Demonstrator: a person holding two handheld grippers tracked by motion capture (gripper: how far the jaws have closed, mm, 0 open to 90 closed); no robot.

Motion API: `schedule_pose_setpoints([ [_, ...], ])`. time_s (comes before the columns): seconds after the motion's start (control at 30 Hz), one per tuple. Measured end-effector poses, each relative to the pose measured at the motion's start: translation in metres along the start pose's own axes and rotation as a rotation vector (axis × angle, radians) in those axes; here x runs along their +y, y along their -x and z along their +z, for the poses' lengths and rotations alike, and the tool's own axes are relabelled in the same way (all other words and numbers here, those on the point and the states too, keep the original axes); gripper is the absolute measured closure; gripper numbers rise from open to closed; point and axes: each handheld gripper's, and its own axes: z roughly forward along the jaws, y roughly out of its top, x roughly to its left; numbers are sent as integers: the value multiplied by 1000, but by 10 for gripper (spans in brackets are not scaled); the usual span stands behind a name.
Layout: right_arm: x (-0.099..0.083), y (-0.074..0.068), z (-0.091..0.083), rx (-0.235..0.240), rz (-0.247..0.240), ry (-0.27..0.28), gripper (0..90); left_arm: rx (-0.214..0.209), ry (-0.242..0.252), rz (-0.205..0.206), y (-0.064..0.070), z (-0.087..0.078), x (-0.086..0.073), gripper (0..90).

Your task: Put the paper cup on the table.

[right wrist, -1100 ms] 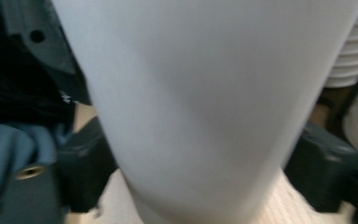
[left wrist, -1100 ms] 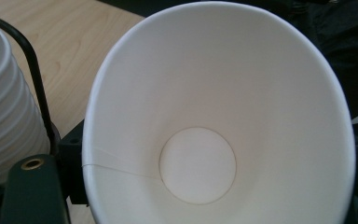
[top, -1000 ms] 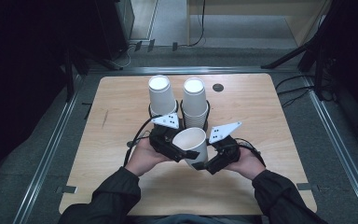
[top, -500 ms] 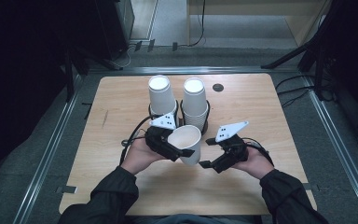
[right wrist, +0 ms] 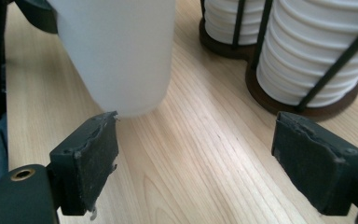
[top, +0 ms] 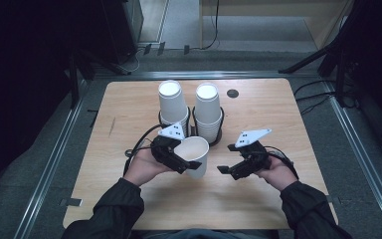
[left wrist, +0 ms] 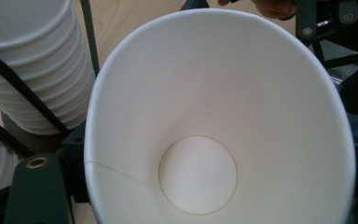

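A single white paper cup point(top: 195, 155) hangs tilted just above the wooden table point(top: 288, 114), its open mouth turned up toward the person. My left gripper point(top: 180, 162) is shut on its rim and wall. In the left gripper view the cup's empty inside point(left wrist: 214, 116) is turned to the camera, with one dark finger point(left wrist: 39, 191) at its lower left. My right gripper point(top: 227, 170) stands open a short way to the cup's right, nothing between its pads. In the right gripper view the cup's outside point(right wrist: 121, 51) hangs beyond the left pad point(right wrist: 86, 161).
Two tall stacks of white cups point(top: 171, 105) point(top: 208, 113) stand in a black wire holder point(top: 219, 134) just behind the held cup. They also appear as a ribbed stack point(right wrist: 307, 51) and another stack point(left wrist: 28, 60). A small dark grommet point(top: 233, 93) sits in the tabletop behind them.
My right gripper has drawn away from the cup to the right and stands open. The cup stays in my left gripper and has tipped a little.
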Motion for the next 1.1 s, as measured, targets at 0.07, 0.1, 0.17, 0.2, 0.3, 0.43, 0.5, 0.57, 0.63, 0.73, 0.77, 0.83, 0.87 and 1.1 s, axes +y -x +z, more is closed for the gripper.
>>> schedule_pose_setpoints([
  [0.07, -2, 1, -1, -5, 5, -7, 147, 2, -3, -1, 0, -1, -1, 180],
  [0.1, -2, 2, -1, -2, 2, -5, 146, 3, -4, -1, -1, -1, -2, 180],
  [0.17, -2, 3, -2, 5, -12, -4, 146, -5, -1, -6, -2, -2, -4, 180],
  [0.2, -2, 3, -2, 1, -20, -6, 146, -7, -3, -12, -3, -3, -5, 179],
  [0.3, -2, 6, -2, -3, -20, -8, 146, -2, -19, -19, -4, -5, -7, 180],
  [0.43, -2, 8, -2, -4, -17, -13, 146, 7, -38, -21, -4, -7, -10, 180],
  [0.5, -2, 9, -2, 1, -11, -16, 147, 15, -33, -30, -5, -9, -12, 179],
  [0.57, -2, 11, -2, 19, -16, -17, 159, 21, -35, -34, -6, -11, -14, 179],
  [0.63, -2, 11, 0, 19, -34, -25, 160, 28, -43, -39, -7, -12, -16, 179],
  [0.73, -1, 11, 1, 21, -37, -32, 160, 37, -44, -49, -9, -15, -19, 180],
  [0.77, -1, 11, 2, 23, -42, -32, 160, 34, -47, -51, -10, -16, -20, 179],
  [0.83, -1, 12, 2, 22, -44, -35, 160, 47, -45, -59, -10, -18, -23, 179],
  [0.87, -1, 13, 2, 23, -43, -33, 160, 42, -44, -66, -11, -20, -24, 179],
  [1.1, 0, 15, 0, 30, -61, -41, 160, 66, -36, -97, -15, -29, -32, 179],
])
